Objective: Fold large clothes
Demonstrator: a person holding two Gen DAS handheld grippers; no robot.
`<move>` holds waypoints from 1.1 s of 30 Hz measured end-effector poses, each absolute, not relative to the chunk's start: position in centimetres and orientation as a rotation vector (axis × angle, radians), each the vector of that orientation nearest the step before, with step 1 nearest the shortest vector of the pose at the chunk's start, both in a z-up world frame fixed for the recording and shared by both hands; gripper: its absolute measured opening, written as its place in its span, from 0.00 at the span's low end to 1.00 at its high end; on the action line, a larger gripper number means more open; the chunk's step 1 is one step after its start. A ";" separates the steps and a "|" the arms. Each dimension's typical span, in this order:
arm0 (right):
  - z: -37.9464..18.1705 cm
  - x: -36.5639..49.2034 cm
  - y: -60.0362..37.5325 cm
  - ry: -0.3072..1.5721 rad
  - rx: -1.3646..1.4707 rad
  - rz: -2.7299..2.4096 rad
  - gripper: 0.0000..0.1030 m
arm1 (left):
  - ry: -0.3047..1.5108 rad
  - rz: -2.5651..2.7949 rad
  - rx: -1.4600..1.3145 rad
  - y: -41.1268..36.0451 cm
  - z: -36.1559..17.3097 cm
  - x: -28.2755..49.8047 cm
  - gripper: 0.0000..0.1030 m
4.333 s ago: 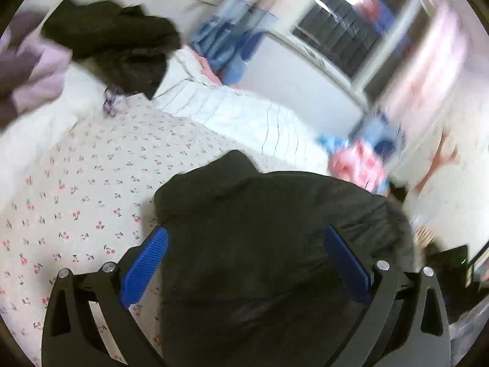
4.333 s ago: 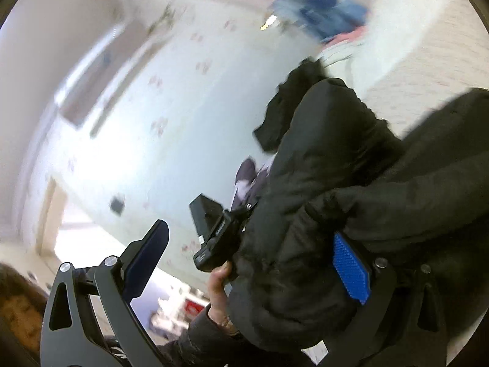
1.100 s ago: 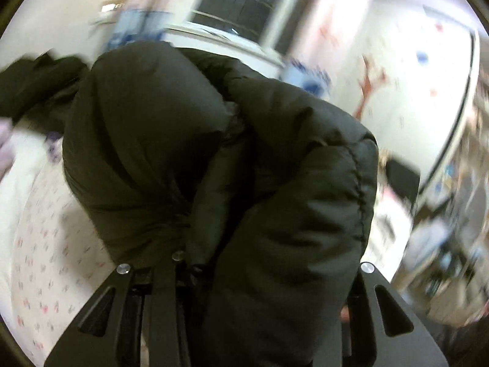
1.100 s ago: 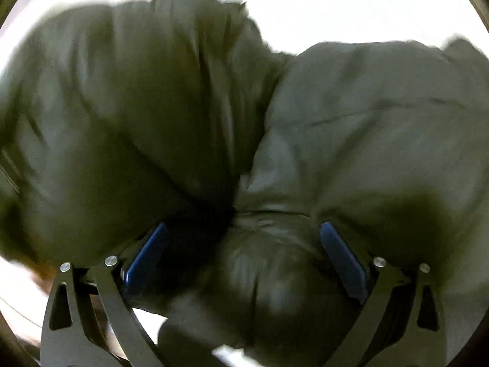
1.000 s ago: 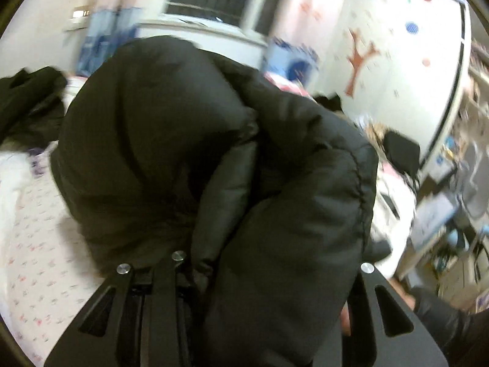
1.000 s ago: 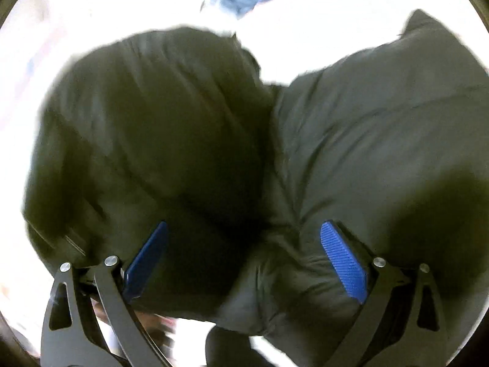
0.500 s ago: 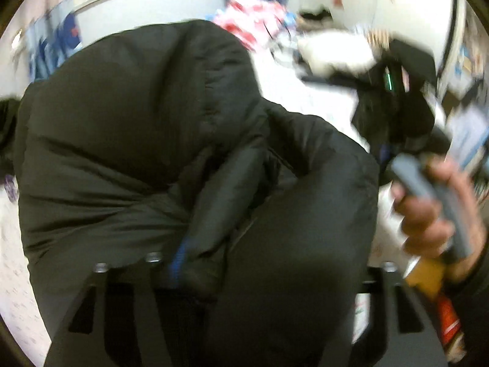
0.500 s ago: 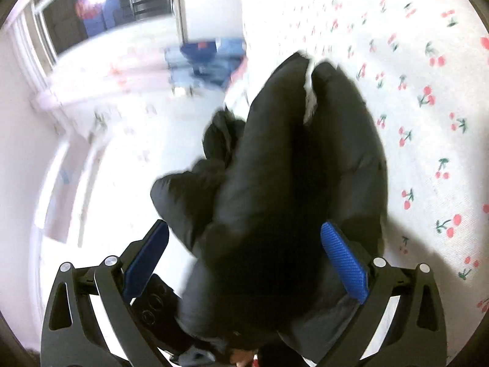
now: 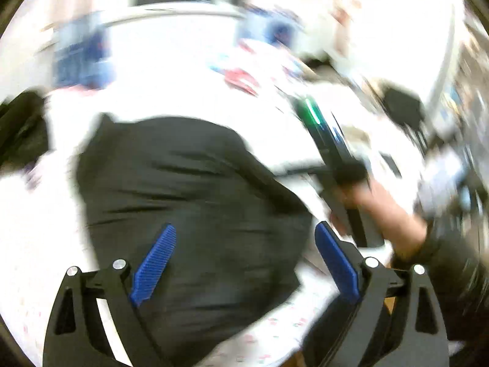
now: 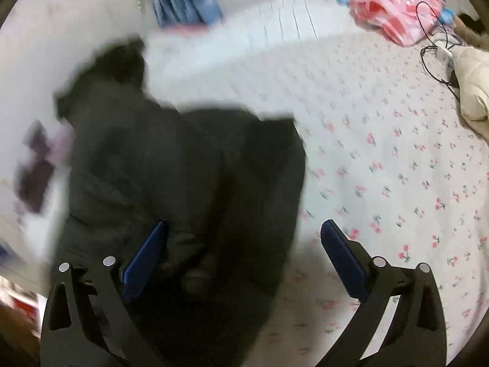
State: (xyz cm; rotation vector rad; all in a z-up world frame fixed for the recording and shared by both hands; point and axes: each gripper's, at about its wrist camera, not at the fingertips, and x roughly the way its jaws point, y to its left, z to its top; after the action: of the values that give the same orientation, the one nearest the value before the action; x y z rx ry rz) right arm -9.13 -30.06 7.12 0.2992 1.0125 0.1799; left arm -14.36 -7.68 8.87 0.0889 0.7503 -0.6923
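Lying blurred, jacket (image 9: 189, 202) seemingly below opening left tool (image 9: 244, 263).

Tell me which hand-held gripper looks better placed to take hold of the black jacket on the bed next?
Probably the left hand-held gripper: the black jacket fills the space between its opening jaws. The right hand-held gripper, also open, sits over the jacket's edge, with the cherry-print sheet under its other side.

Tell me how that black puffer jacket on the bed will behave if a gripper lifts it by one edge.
The black puffer jacket looks thick and padded, so it will probably sag and unfold rather than hold its fold. Its bulk suggests it is light for its size. The smooth shell may slip between the open right gripper pads.
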 end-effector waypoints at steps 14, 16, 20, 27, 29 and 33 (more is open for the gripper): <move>3.2 -8.0 -29.2 1.102 0.570 0.307 0.94 | 1.102 -0.614 -0.396 0.5 -3.7 -3.5 0.93; 0.7 -8.0 -28.9 1.080 0.699 0.352 0.94 | 1.052 -0.619 -0.320 -0.4 -2.3 -4.1 0.93; 1.8 -8.7 -24.0 0.926 0.788 0.561 0.94 | 0.969 -0.629 -0.186 -0.4 1.4 -6.3 0.89; 0.8 -10.5 -22.0 1.064 0.574 0.396 0.94 | 1.039 -0.442 -0.051 3.7 -1.8 -7.2 0.89; 1.2 -11.6 -23.1 1.083 0.544 0.337 0.94 | 1.003 -0.440 -0.002 2.3 -1.7 -7.8 0.90; 6.4 -14.6 -23.4 0.953 0.368 0.165 0.94 | 0.937 -0.375 0.109 -0.6 -0.9 -8.2 0.92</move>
State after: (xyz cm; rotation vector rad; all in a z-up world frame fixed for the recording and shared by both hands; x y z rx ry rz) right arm -14.56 -23.42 6.41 0.3681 0.9525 0.1647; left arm -8.19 -0.62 -0.92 0.1087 0.9373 -0.3745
